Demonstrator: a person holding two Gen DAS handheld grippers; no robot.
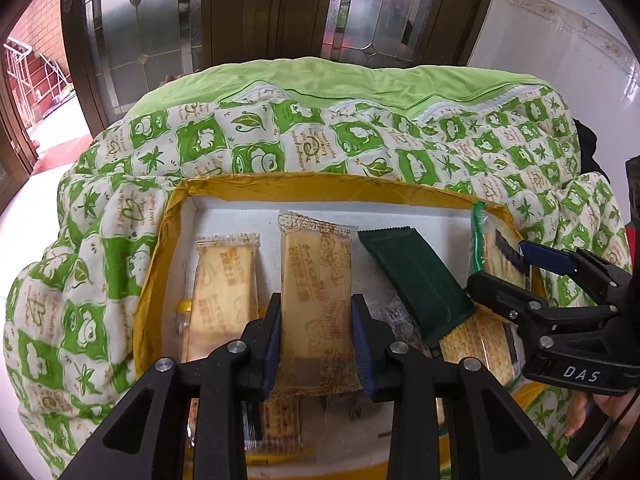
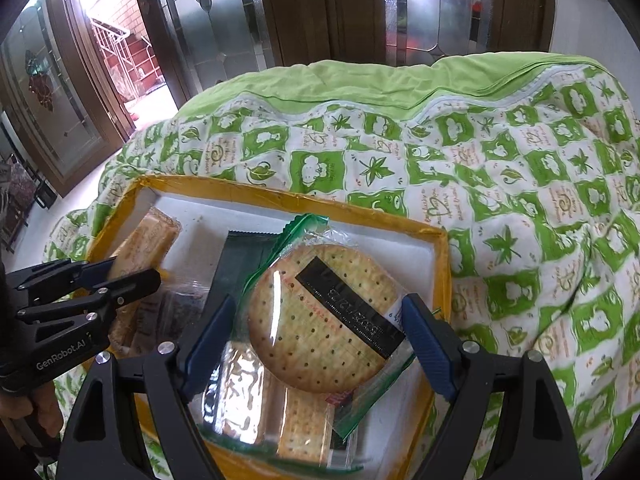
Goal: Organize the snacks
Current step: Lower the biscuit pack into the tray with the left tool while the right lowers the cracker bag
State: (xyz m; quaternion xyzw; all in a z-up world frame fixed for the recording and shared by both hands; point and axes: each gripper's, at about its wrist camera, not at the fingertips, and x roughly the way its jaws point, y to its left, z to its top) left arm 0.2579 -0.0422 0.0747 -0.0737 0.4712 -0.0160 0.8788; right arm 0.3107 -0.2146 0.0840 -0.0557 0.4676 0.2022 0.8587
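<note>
Left tool [image 1: 316,344]: nearest the left wrist camera; both blue pads press the long sides of a tan cracker packet [image 1: 316,300]; the tool is clenched on this packet, which stands lengthwise between the fingers, above the tray's contents; in the right wrist view the same tool [image 2: 132,270] enters from the left edge.

Tray [image 1: 256,182]: white inside, yellow-taped rim; it sits on a green-and-white quilt [image 1: 280,140] that covers the surface beneath, so whether a tabletop lies under it cannot be told.

Contents, left to right, left wrist view: a small yellow-capped bottle [image 1: 184,312] against the left wall; a second tan packet [image 1: 224,292] just beside it, flat on the tray floor; the gripped packet; a dark green packet [image 1: 416,280], tilted, its lower end resting on other wrapped crackers; further packets lie beneath, partly hidden.

Right tool [image 2: 320,334]: the fingers bracket a round cracker packet [image 2: 320,320] in clear wrap with a green edge and a black label; the right pad touches the packet edge; the left pad's contact cannot be told, so the grip state is uncertain; the packet sits over the tray's right half, above square crackers [image 2: 300,420]; in the left wrist view this tool [image 1: 508,256] reaches in from the right.
</note>
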